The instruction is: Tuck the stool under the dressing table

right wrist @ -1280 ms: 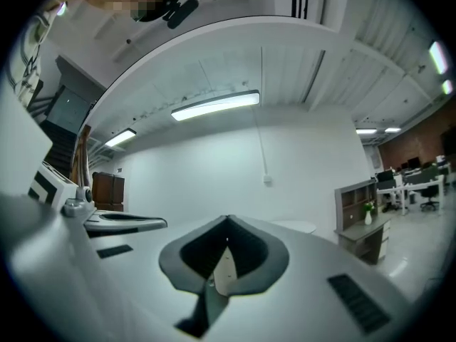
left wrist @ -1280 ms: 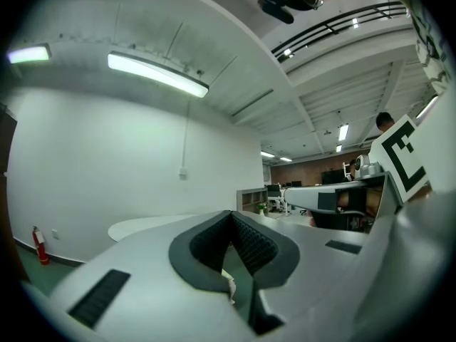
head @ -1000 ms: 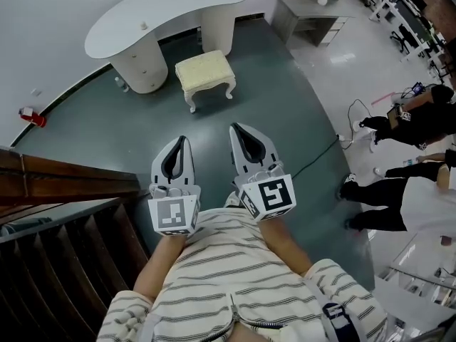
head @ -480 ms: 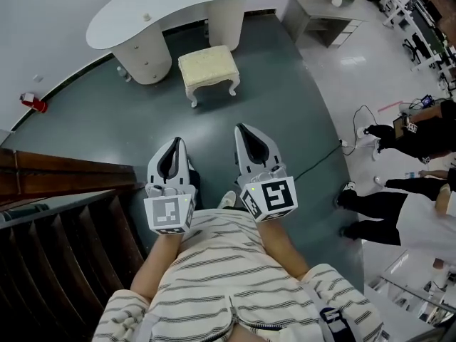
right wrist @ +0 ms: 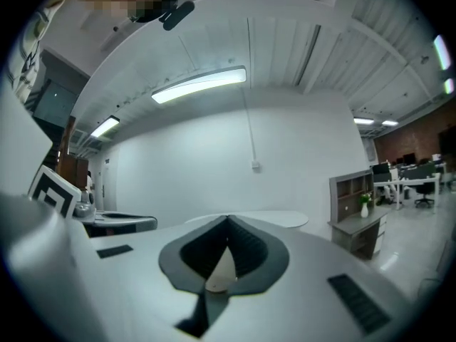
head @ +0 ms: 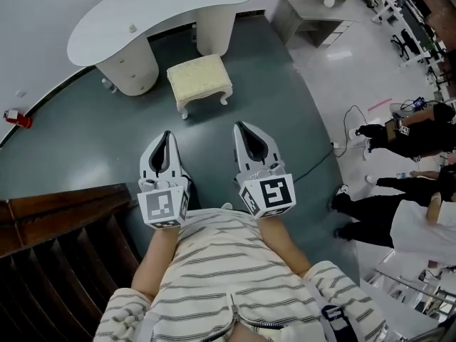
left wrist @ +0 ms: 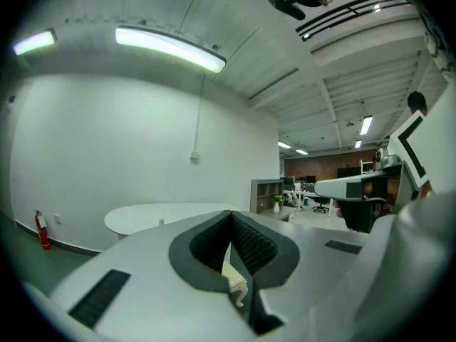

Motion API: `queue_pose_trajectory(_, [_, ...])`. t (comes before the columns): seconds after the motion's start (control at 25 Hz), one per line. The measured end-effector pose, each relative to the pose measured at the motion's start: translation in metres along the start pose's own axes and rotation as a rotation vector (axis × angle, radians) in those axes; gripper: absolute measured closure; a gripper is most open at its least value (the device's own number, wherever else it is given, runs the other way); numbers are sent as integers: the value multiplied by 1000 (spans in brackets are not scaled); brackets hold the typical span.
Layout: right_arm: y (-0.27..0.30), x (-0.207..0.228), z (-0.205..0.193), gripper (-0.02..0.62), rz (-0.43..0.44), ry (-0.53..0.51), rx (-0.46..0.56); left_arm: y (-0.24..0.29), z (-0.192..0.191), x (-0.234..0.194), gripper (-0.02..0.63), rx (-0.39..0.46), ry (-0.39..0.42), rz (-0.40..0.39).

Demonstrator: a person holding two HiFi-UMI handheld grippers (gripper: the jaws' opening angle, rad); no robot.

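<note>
Both the left gripper [head: 167, 138] and right gripper [head: 241, 130] are closed and empty, well short of the stool [head: 200, 80], which stands on the floor [head: 107, 141] just outside the dressing table [head: 157, 16]. An off-centre push could jam it against a pedestal [head: 130, 70]; the tabletop hides the gap beneath.

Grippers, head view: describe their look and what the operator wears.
Left gripper and right gripper match: light grey tapered shells, black ribbed pads inside, a white cube with black square markers at each rear. No cables show. The person wears a cream top with thin dark stripes.
</note>
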State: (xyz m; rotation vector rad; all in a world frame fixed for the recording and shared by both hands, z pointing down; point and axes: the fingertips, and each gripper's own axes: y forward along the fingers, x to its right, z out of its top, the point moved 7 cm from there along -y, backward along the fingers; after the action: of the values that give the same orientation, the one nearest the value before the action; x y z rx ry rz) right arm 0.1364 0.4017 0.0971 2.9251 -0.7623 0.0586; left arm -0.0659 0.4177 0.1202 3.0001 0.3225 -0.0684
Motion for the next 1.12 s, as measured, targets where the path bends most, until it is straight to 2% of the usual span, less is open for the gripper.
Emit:
queue_pose_trajectory(0.56, [180,-7,26,583,-125,-9,-7,159,35,-111,601,3,0,-157])
queue_pose_trajectory(0.84, [241,-19,26,583,-165,-21,-27,206,35,-151,601,13,-28,-235])
queue_pose_trajectory(1.12, [296,-34,32,583,-161,-104,-44,237,28,-182,601,21,-43,-266])
